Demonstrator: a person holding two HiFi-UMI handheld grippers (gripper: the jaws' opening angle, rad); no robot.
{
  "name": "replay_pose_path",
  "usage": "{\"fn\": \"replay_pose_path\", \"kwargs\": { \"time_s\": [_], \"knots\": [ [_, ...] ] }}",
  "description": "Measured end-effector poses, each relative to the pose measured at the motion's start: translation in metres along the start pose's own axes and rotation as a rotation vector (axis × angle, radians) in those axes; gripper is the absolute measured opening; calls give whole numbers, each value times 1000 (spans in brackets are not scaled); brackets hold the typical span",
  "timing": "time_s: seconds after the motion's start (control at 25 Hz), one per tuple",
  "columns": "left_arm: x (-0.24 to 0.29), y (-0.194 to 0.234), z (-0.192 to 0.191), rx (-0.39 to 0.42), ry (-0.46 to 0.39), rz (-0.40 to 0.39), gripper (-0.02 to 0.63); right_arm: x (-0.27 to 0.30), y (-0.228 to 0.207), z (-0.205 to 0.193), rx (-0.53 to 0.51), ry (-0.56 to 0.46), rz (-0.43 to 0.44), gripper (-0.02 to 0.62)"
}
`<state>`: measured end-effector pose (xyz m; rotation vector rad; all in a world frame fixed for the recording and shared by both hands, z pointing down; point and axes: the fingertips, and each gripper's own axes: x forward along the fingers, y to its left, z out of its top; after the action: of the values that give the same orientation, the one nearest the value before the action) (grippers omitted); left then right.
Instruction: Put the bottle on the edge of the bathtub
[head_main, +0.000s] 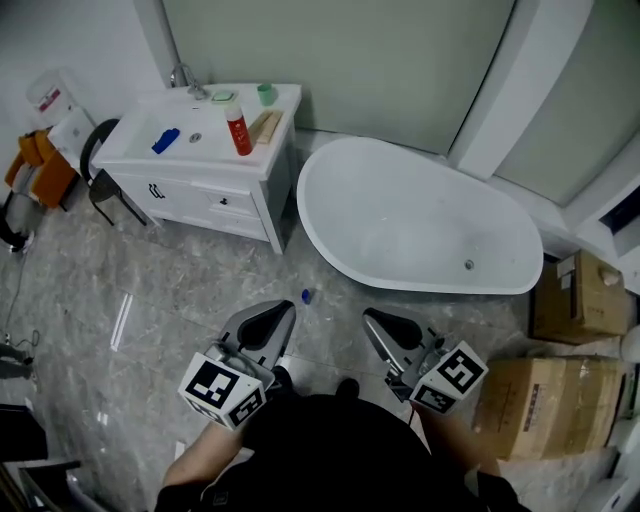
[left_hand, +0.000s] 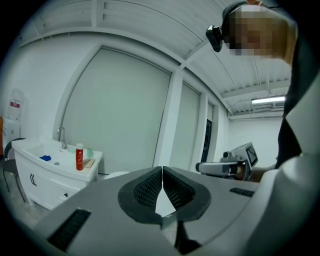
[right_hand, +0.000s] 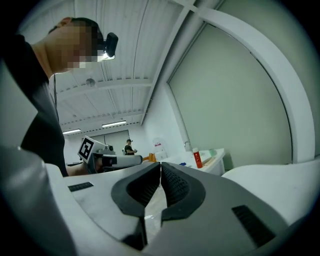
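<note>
A red bottle (head_main: 238, 130) with a white cap stands upright on the white vanity top (head_main: 280, 105), right of the sink basin. It also shows small in the left gripper view (left_hand: 79, 158) and the right gripper view (right_hand: 197, 158). The white oval bathtub (head_main: 330, 170) stands right of the vanity, with nothing on its rim. My left gripper (head_main: 285, 308) and right gripper (head_main: 372, 317) are held side by side low in the head view, well short of the vanity and tub. Both are shut, with nothing between the jaws.
On the vanity lie a blue object (head_main: 166, 140), a green cup (head_main: 266, 93), a soap dish (head_main: 222, 96) and a wooden piece (head_main: 265, 126). Cardboard boxes (head_main: 578, 296) stack right of the tub. A small blue item (head_main: 306, 296) lies on the marble floor.
</note>
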<state>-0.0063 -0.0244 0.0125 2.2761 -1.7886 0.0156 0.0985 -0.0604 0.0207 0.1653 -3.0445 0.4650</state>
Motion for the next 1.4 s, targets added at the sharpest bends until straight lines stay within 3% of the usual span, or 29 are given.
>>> {"fn": "replay_pose_path", "kwargs": {
  "time_s": [0.28,0.4,0.52,0.72,1.16,1.4],
  "knots": [
    [-12,25,24,95,43,23,18,3,28,48,-20,-90,-2,29],
    [-18,40,40,70,-17,40,18,6,33,56,-105,-71,-27,28],
    [-16,55,54,65,-48,57,18,6,18,64,-171,-75,-79,28],
    [-14,69,67,104,-61,82,18,2,-8,75,-153,-113,-147,28],
    [-5,73,57,110,-28,77,18,37,17,50,-128,-64,-56,28],
    [-11,74,51,101,-22,88,18,28,13,47,-110,-78,-70,28]
  ]
}}
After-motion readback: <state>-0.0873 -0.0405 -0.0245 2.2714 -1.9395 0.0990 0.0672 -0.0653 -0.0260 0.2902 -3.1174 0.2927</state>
